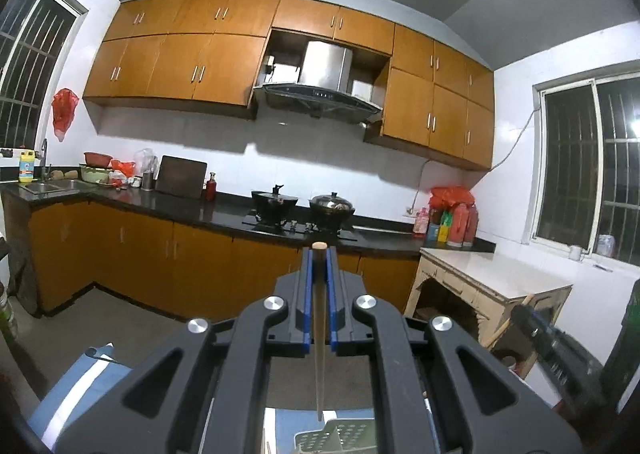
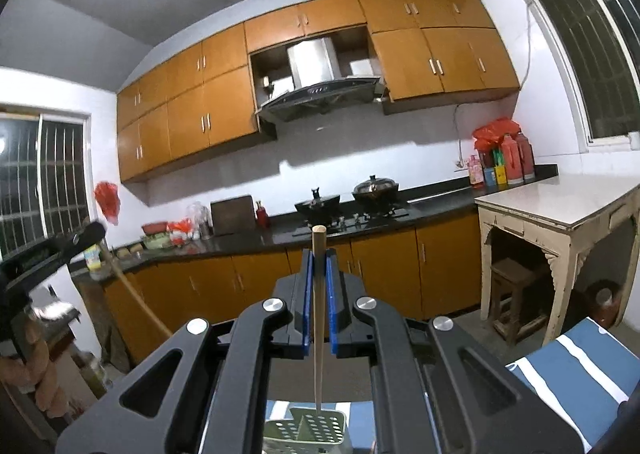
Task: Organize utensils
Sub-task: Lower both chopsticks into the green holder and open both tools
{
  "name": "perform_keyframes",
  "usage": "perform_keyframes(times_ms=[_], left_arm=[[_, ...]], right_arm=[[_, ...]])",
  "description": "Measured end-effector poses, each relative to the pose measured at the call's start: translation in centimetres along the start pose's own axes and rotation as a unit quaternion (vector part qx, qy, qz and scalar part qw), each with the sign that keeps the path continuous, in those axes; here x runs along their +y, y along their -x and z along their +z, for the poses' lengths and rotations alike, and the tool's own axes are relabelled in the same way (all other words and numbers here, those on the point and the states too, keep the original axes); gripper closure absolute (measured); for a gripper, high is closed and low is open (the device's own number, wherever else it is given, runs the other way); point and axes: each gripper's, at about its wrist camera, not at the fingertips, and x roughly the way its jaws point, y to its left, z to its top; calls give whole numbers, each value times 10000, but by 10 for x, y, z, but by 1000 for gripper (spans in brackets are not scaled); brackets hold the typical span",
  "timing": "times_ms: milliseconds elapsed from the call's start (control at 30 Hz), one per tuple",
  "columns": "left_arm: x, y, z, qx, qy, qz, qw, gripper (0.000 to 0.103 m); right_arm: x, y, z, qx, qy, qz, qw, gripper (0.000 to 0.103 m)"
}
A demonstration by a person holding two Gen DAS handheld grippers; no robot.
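Two chopsticks, one per claw. Left gripper clamped on the left chopstick, right gripper clamped on the right chopstick. Both sticks upright, thick end up, thin tip down. Each tip hanging just above the green holder, not yet inside as far as can be seen. Holder standing on the striped cloth, its place relative to the cloth's edges hidden behind the gripper bodies.

Risks from here:
- Tip landing on the slanted divider inside the holder instead of in a compartment, so skidding sideways or jamming. Which compartment lies under either tip: cannot tell.
- Slipping through the blue pads: smooth round wood, tapered, pinched along a thin line only, likely to pivot or slide under a slight knock.
- Tipping the holder: light-looking plastic on soft cloth, easily nudged by a stick pressed against its wall.
- Clashing of the two sticks or claws if lowered together into the same narrow opening.
- Release from too high: bounce off the rim, out onto the cloth.

Materials: pale, matt, slender wood; green plastic riddled with round holes, straight walls; blue-and-white woven cloth, soft and slightly rumpled; black hard-plastic claw frames with bright metal pins.
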Motion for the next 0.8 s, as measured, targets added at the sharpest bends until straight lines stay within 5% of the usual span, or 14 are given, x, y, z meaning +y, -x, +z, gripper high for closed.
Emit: perform_keyframes(times_ms=[567,800], left_arm=[[34,-80,-107,1319,409,74,9904,96],[42,-82,-118,1542,415,88,9871,88]], right_arm=[[-15,-46,-68,1154,-291,-13,9929,96],[-12,-45,-69,1261,-327,-1,9915,93]])
